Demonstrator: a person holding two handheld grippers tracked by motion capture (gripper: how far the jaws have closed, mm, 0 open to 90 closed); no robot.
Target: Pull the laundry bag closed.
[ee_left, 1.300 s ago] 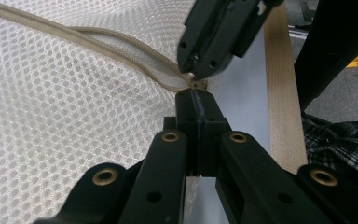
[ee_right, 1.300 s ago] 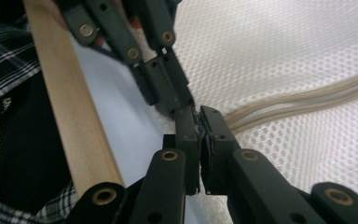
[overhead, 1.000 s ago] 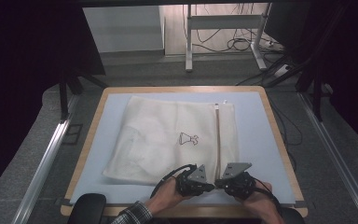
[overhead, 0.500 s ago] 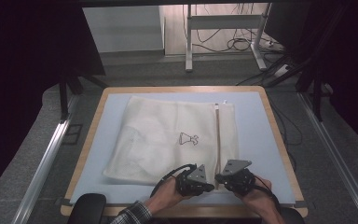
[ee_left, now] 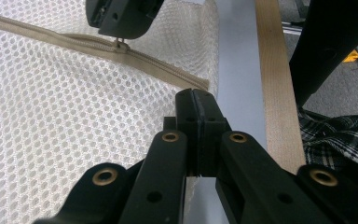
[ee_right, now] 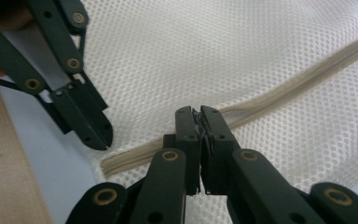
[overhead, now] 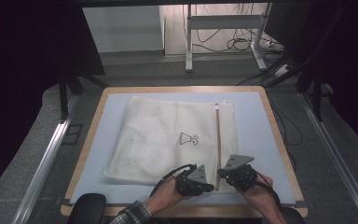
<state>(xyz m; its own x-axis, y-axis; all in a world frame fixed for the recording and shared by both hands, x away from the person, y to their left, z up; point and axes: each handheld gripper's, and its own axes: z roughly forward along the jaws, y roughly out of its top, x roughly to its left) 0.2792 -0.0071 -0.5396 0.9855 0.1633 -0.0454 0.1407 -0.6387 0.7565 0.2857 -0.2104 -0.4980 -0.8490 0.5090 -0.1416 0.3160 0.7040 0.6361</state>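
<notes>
Setting: dim room with cables on the floor beyond; tabletop (overhead: 261, 116) with pale blue surface and wooden rim.
Mesh bag (overhead: 168, 135): white laundry bag lying flat, centre of tabletop, beige zipper (overhead: 217, 140) running along its right part.
Left gripper (overhead: 195, 179): at the bag's near edge, just left of the zipper's near end; jaws fully closed, pinching the bag's corner mesh.
Right gripper (overhead: 237, 171): over the zipper's near end; jaws fully closed on the zipper pull (ee_left: 120, 44).
Risk: pull may slip from the narrow pinch if tugged at an angle; mesh may bunch and jam the slider if the left hold yields.
</notes>
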